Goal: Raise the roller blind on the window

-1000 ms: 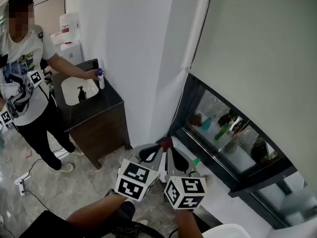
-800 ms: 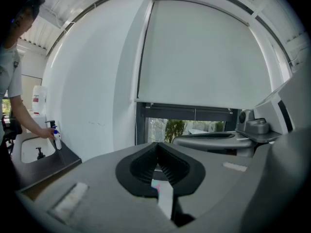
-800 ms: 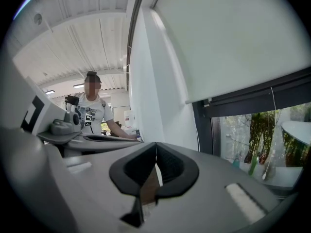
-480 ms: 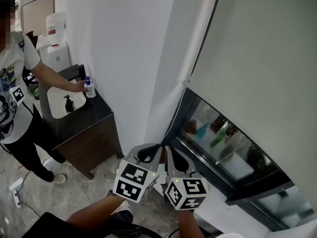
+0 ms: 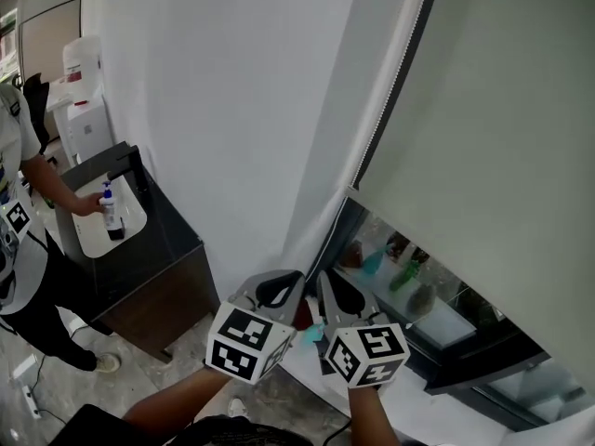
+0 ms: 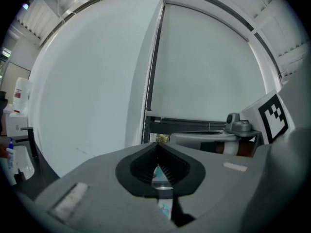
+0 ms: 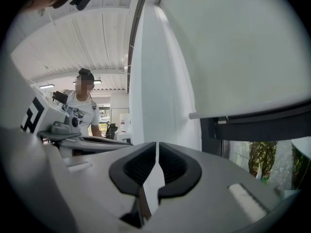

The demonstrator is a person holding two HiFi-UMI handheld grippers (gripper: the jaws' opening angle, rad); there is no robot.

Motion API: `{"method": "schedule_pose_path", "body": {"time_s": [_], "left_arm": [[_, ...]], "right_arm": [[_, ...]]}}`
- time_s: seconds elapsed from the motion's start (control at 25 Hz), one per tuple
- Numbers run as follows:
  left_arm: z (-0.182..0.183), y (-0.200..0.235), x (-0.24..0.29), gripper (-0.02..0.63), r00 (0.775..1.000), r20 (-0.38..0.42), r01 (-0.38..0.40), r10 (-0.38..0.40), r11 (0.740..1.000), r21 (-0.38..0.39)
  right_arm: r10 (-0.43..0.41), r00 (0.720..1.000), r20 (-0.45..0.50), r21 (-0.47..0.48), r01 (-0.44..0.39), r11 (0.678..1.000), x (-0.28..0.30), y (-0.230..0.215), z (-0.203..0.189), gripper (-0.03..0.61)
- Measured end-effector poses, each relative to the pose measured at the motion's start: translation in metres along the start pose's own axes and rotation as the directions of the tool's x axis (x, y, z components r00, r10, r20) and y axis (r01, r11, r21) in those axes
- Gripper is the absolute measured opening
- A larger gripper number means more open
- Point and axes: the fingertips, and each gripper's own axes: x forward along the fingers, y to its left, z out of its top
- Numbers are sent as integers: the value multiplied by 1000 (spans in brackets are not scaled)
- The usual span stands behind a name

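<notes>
The pale roller blind (image 5: 493, 128) covers most of the window; its bottom bar (image 5: 437, 235) hangs above a strip of uncovered glass (image 5: 409, 282). A white bead chain (image 5: 376, 128) runs down the blind's left edge beside the dark frame. My left gripper (image 5: 296, 282) and right gripper (image 5: 323, 282) are side by side below the chain, both shut with nothing between the jaws. In the left gripper view the shut left gripper (image 6: 156, 144) points at the blind (image 6: 204, 72) and the chain (image 6: 147, 96). The right gripper (image 7: 156, 144) faces the blind (image 7: 233, 47) and its bar (image 7: 252, 107).
A white wall pillar (image 5: 242, 137) stands left of the window. Further left is a dark cabinet (image 5: 153, 258) with a white sink, where a person (image 5: 19, 240) holds a bottle. Bottles and plants (image 5: 372, 263) show behind the glass.
Both grippers have moved closer to the pillar corner and the window, still side by side and shut. The cabinet and the person have slid toward the head view's left edge.
</notes>
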Motion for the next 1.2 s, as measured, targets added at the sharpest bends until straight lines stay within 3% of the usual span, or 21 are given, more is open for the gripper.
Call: {"method": "schedule_pose_path", "body": {"time_s": [0.28, 0.64, 1.0, 1.2], "left_arm": [[16, 17, 13, -2, 1000, 24, 10, -10, 1000, 7], [32, 26, 33, 2, 996, 60, -62, 62, 998, -1], [49, 23, 33, 17, 992, 97, -82, 84, 996, -18], [63, 19, 28, 35, 991, 118, -67, 68, 998, -13]], "right_arm": [[40, 999, 36, -26, -39, 999, 33, -22, 33, 31], [169, 984, 61, -83, -164, 983, 72, -42, 66, 56], [346, 937, 55, -136, -336, 932, 104, -36, 83, 75], [415, 907, 69, -137, -403, 905, 105, -33, 83, 37]]}}
